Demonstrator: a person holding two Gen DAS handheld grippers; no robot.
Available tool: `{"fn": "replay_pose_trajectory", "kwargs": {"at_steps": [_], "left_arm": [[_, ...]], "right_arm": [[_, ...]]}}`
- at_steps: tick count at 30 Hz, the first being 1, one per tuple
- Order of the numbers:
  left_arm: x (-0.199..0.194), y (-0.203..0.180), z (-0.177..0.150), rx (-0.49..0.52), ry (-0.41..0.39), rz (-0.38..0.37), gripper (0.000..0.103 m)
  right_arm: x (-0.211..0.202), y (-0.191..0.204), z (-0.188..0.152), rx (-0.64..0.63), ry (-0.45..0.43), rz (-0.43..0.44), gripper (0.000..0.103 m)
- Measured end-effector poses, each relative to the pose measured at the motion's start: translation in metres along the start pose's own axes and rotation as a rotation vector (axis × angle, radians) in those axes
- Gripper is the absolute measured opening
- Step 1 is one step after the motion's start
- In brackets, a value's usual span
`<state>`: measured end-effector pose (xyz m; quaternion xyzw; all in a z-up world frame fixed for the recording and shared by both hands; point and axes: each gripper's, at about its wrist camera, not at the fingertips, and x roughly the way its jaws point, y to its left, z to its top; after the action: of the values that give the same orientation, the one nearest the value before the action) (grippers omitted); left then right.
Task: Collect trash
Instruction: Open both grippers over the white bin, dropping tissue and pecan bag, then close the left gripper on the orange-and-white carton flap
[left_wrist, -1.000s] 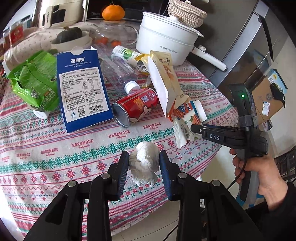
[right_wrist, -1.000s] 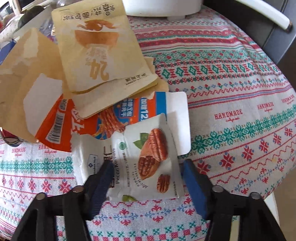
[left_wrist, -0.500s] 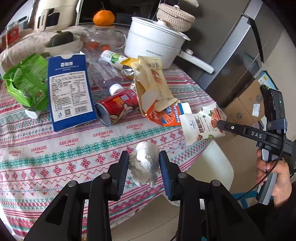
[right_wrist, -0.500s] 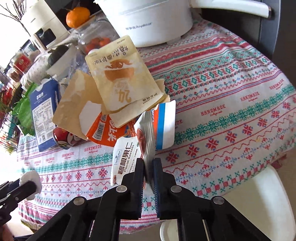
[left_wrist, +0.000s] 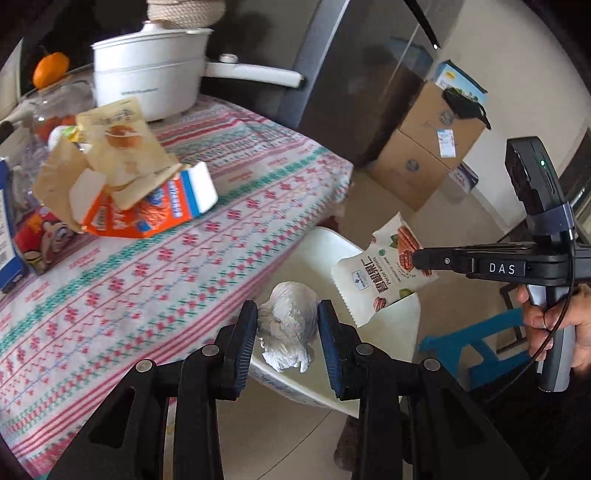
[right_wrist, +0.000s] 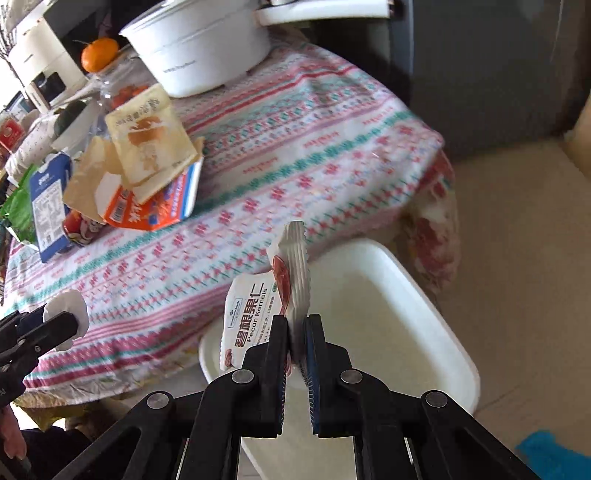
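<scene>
Covering the round table (left_wrist: 229, 236) is a woven cloth in red and green bands, littered with a flattened orange carton (left_wrist: 147, 210) beside a white pot (left_wrist: 147, 85). Off its edge, over a smooth white bin (right_wrist: 388, 317) on the tiled floor, the left gripper (left_wrist: 288, 328) squeezes a crumpled white tissue (left_wrist: 290, 325). The right gripper (right_wrist: 295, 332) pinches a glossy pecan packet (right_wrist: 255, 314), folded.

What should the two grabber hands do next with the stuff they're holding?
Probably let go, right one first. The right gripper is shut on the white pecan snack wrapper, which hangs over the white plastic bin beside the table. The left gripper pinches a crumpled white tissue ball near the bin's rim, so it may need to shift further over before opening.
</scene>
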<state>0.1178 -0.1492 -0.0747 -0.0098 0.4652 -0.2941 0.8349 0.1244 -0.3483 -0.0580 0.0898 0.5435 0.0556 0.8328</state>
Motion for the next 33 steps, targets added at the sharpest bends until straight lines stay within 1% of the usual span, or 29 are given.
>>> {"fn": "replay_pose_trajectory", "kwargs": {"at_steps": [2, 6, 9, 11, 12, 13, 15, 16, 17, 18, 20, 23, 26, 28, 30, 33], "left_arm": [[0.022, -0.014, -0.004, 0.018, 0.019, -0.014, 0.036], [0.059, -0.027, -0.012, 0.057, 0.046, 0.014, 0.036], [0.071, -0.025, -0.013, 0.049, 0.043, 0.015, 0.037], [0.074, -0.021, -0.01, 0.032, 0.044, 0.0, 0.04], [0.076, -0.018, -0.009, 0.023, 0.055, -0.007, 0.047], [0.077, -0.016, -0.009, 0.014, 0.066, 0.003, 0.059], [0.074, -0.011, -0.009, 0.007, 0.068, 0.018, 0.069], [0.072, -0.009, -0.01, 0.008, 0.066, 0.022, 0.071], [0.07, -0.008, -0.01, 0.008, 0.066, 0.026, 0.071], [0.067, -0.006, -0.011, 0.008, 0.068, 0.034, 0.072], [0.061, -0.002, -0.011, 0.005, 0.064, 0.047, 0.074], [0.051, 0.003, -0.01, -0.001, 0.061, 0.073, 0.076], [0.041, 0.011, -0.005, -0.011, 0.048, 0.098, 0.079], [0.033, 0.017, -0.003, -0.023, 0.037, 0.121, 0.082], [0.024, 0.026, -0.001, -0.032, 0.036, 0.149, 0.083], [0.008, 0.04, 0.001, -0.036, 0.034, 0.198, 0.083]], "right_arm": [[0.005, -0.012, -0.007, 0.027, 0.033, -0.018, 0.008], [0.015, -0.031, -0.019, 0.066, 0.089, -0.063, 0.009], [0.021, -0.04, -0.023, 0.082, 0.119, -0.062, 0.01], [0.021, -0.041, -0.023, 0.081, 0.121, -0.055, 0.012], [0.02, -0.041, -0.023, 0.078, 0.12, -0.051, 0.013], [0.019, -0.041, -0.023, 0.078, 0.119, -0.045, 0.014], [0.018, -0.043, -0.023, 0.096, 0.116, -0.043, 0.018], [0.017, -0.044, -0.022, 0.108, 0.119, -0.044, 0.018], [0.016, -0.045, -0.021, 0.119, 0.119, -0.042, 0.025], [0.015, -0.045, -0.021, 0.126, 0.116, -0.04, 0.036], [0.012, -0.044, -0.02, 0.126, 0.106, -0.042, 0.045], [0.009, -0.04, -0.019, 0.114, 0.095, -0.045, 0.049], [0.008, -0.035, -0.017, 0.106, 0.086, -0.037, 0.056], [0.007, -0.032, -0.015, 0.099, 0.078, -0.039, 0.06], [0.007, -0.029, -0.013, 0.095, 0.071, -0.043, 0.064], [0.009, -0.026, -0.009, 0.1, 0.066, -0.038, 0.067]]}}
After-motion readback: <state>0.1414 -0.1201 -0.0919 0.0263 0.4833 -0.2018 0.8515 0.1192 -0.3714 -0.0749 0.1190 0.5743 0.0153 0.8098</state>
